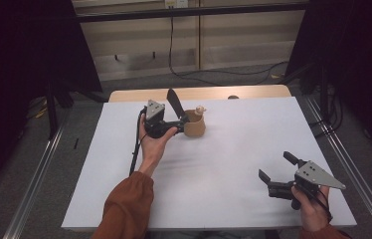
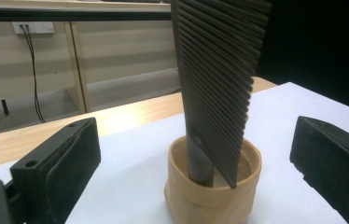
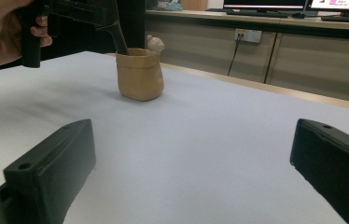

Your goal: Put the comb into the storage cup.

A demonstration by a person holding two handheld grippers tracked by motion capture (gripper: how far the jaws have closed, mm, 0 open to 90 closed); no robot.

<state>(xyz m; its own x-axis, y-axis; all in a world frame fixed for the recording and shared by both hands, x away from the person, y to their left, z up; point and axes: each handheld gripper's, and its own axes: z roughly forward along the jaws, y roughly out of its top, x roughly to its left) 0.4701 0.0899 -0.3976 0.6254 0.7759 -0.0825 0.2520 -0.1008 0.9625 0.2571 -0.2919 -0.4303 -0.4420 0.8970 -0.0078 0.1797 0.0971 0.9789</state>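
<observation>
Comb standing in tan holder, left-centre of the counter
The left gripper (image 1: 181,121) sat at the holder (image 1: 194,125), jaws wide astride it, comb (image 2: 219,79) unheld; right gripper (image 1: 277,173) idled wide. Judgement: centre jaws on comb before closing

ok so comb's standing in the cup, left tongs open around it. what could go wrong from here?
1. The comb leans in the small tan cup, handle down and most of it above the rim. A nudge from the left tongs could tip both.
2. The cup looks light and nothing braces it: the right tongs are open, far off by the table's near edge. Pulling the comb out may drag the cup along.
</observation>
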